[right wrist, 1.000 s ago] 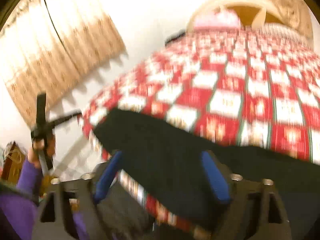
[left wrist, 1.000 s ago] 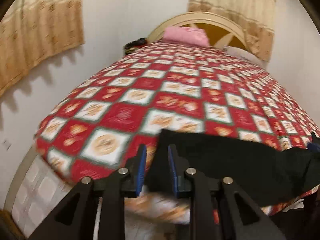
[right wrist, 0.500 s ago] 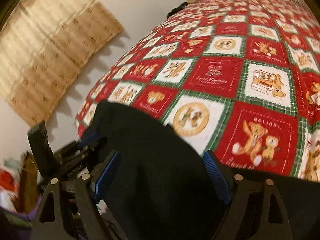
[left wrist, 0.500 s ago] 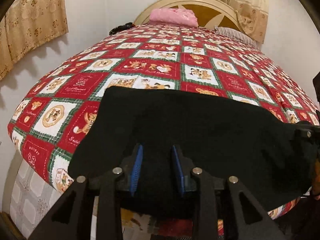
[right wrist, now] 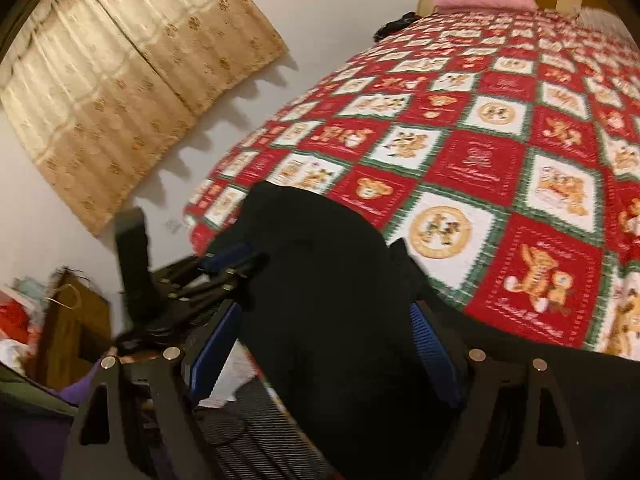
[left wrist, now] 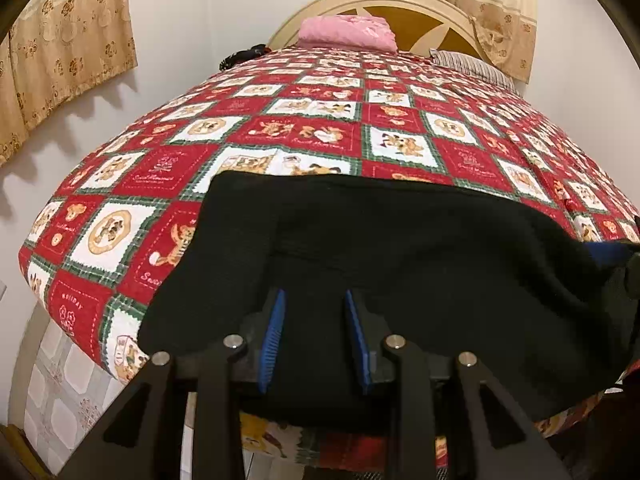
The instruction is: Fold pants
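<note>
A bed (left wrist: pixel 400 128) fills both views, covered by a red, white and green patchwork quilt (right wrist: pixel 500 152) printed with teddy bears. At its far end stands a rounded cream headboard (left wrist: pixel 360 0), with a pink pillow (left wrist: pixel 346 32) against it and a striped pillow (left wrist: pixel 472 66) toward the far right corner. Beige flowered curtains (right wrist: pixel 132 80) hang on the white wall beside the bed's left edge.

The black pants (left wrist: pixel 400 264) lie spread across the near end of the bed, running along the near edge from close to the near left corner toward the right, and part of the cloth drapes over that edge. The cloth is rumpled, with a raised fold across its middle.

The left hand-held gripper (left wrist: pixel 314 336) sits at the near edge of the bed, over the left part of the pants. Its blue-padded fingers (left wrist: pixel 272 340) stand a little apart, with black cloth between and under them; whether they pinch it cannot be told.

The right hand-held gripper (right wrist: pixel 324 356) is over the pants further right along the near edge, its blue-padded fingers (right wrist: pixel 434 356) spread wide with cloth lying between them, not clamped. The right view is somewhat blurred, and in it the left hand-held gripper shows at the left end of the pants.

A dark object (left wrist: pixel 240 56) lies at the far left corner of the bed, too small to identify.
</note>
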The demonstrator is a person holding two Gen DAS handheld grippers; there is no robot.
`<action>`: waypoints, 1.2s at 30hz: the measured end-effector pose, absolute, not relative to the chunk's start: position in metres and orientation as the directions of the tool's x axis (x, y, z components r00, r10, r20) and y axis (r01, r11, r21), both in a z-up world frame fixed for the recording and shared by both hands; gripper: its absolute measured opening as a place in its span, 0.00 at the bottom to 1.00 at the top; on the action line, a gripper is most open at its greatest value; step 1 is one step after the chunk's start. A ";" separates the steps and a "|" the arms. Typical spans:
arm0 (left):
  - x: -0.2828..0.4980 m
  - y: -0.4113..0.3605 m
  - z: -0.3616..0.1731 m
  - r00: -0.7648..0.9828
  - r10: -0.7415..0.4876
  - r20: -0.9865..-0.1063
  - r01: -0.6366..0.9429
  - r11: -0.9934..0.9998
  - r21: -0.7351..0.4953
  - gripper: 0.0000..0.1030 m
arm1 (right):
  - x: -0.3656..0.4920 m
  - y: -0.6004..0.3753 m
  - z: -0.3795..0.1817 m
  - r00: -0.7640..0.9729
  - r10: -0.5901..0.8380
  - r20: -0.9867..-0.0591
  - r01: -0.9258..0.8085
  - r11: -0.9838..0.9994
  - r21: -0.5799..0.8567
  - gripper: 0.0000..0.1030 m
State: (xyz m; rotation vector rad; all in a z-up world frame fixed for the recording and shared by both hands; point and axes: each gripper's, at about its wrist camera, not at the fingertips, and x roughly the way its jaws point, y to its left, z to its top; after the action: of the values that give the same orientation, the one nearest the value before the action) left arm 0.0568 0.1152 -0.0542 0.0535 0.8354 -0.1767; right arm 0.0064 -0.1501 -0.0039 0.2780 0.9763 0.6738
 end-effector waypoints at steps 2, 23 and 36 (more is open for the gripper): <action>0.057 0.115 -0.054 0.659 -0.136 -0.740 0.179 0.984 -0.021 0.34 | 0.006 -0.147 -0.009 0.339 0.649 -0.681 -0.407 0.754 0.516 0.83; 0.056 0.108 -0.057 0.674 -0.101 -0.732 0.162 0.987 0.014 0.36 | 0.081 -0.110 -0.043 0.375 0.641 -0.670 -0.347 0.767 0.540 0.83; 0.058 0.115 -0.056 0.664 -0.145 -0.733 0.181 0.983 -0.031 0.38 | 0.088 -0.173 -0.016 0.400 0.610 -0.684 -0.228 0.789 0.571 0.77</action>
State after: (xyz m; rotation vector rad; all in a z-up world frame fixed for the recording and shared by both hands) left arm 0.0577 0.1146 -0.0564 0.0460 0.8238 -0.1840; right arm 0.0877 -0.1730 -0.0161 0.4221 1.0312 0.5501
